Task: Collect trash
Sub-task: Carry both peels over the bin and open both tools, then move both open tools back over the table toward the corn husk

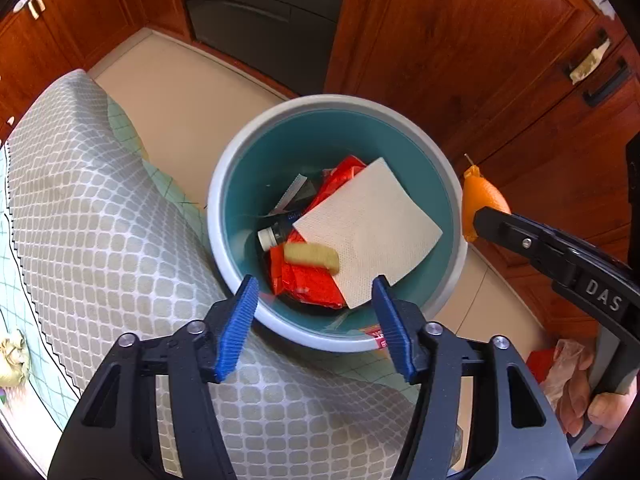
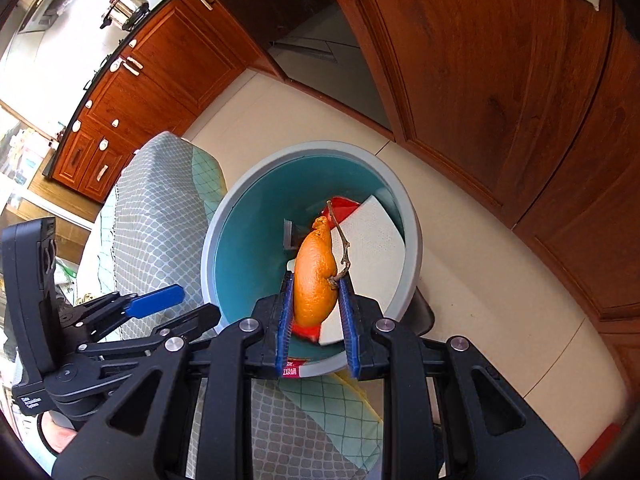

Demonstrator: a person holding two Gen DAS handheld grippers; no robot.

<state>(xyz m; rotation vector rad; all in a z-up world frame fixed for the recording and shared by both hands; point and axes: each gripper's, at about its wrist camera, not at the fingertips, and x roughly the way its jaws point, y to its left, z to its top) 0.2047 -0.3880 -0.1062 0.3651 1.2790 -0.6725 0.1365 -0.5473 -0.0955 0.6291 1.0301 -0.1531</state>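
A grey bin with a teal inside (image 1: pixel 240 184) stands on the floor beside the table. It holds a beige paper napkin (image 1: pixel 368 228), red wrappers (image 1: pixel 308 284), a small white-capped bottle (image 1: pixel 272 236) and a yellowish peel piece (image 1: pixel 312 256). My left gripper (image 1: pixel 316 292) hangs open over the bin's near rim with nothing between its blue pads. My right gripper (image 2: pixel 316 276) is shut on an orange peel with a twig (image 2: pixel 312 264) above the bin (image 2: pixel 248 240). From the left wrist view the orange peel (image 1: pixel 482 204) hovers just outside the bin's right rim.
A table with a grey lattice-pattern cloth (image 1: pixel 100 220) borders the bin on the left. A crumpled yellowish scrap (image 1: pixel 14 360) lies on it. Wooden cabinets (image 1: pixel 460 40) rise behind. Red and clear packaging (image 1: pixel 560 364) lies on the tile floor near a hand (image 1: pixel 600 412).
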